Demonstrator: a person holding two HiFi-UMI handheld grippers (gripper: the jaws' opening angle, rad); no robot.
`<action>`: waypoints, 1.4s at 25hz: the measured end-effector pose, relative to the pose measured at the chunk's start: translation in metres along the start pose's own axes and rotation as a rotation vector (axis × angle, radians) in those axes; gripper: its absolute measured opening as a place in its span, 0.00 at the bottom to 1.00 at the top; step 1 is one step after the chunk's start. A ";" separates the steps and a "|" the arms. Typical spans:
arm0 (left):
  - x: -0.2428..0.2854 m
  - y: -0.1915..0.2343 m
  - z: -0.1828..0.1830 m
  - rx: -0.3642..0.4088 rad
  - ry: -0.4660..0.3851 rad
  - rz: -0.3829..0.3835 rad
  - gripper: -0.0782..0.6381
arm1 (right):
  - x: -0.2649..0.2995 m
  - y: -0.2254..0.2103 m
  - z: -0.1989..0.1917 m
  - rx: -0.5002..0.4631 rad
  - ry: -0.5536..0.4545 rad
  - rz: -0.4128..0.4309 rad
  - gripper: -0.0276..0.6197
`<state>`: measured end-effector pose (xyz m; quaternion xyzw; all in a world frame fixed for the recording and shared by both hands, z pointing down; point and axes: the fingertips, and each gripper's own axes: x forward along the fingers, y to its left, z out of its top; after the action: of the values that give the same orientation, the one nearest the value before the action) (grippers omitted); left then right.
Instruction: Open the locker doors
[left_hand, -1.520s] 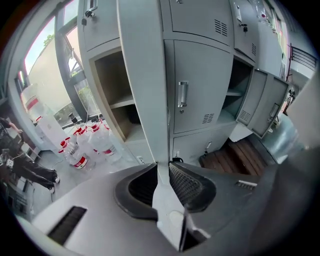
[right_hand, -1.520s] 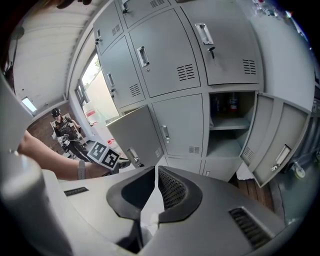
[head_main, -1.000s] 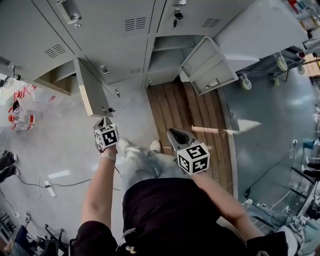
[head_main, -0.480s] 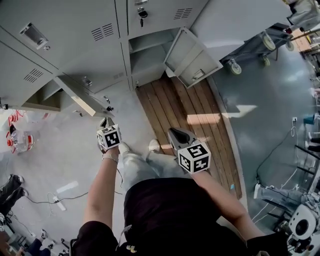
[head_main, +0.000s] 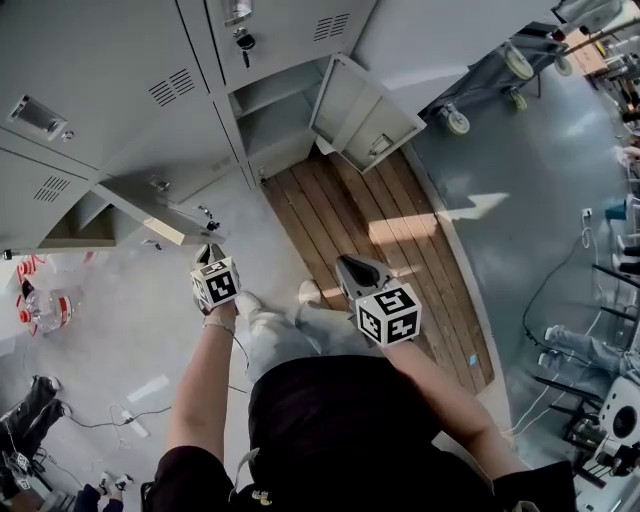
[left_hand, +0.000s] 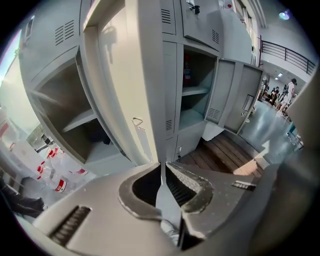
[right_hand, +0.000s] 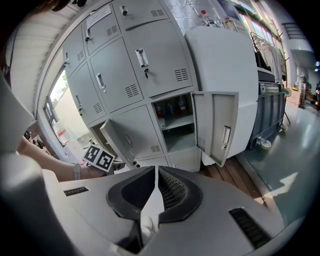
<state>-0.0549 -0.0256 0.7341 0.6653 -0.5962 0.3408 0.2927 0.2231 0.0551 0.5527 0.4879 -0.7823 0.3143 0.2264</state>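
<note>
My left claw (head_main: 209, 252) had just been closing to a slit, with nothing in it; my right claw (head_main: 347, 265) was pinched together, also empty. The locker doors (head_main: 100, 50) filled the upper left (two already hung open). I judged them stiff, thin steel that swings lightly, best pulled by the recessed handle (head_main: 38, 115).

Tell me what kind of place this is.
Likely a staff locker area in a workshop or lab, not a home. Cues: a bank of grey metal lockers with an open door, a wooden slat platform in front of them, and a wheeled cart alongside.
</note>
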 end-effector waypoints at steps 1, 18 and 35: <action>0.000 0.000 0.000 0.001 0.004 -0.003 0.17 | 0.001 0.000 0.001 0.001 -0.002 0.001 0.11; -0.052 -0.017 0.020 0.061 -0.008 -0.110 0.16 | 0.008 0.024 0.022 0.025 -0.058 0.033 0.11; -0.216 -0.041 0.129 0.144 -0.306 -0.377 0.13 | -0.031 0.109 0.114 -0.066 -0.204 0.197 0.09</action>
<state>-0.0134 0.0046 0.4839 0.8279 -0.4731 0.2171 0.2091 0.1320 0.0285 0.4232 0.4305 -0.8552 0.2578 0.1295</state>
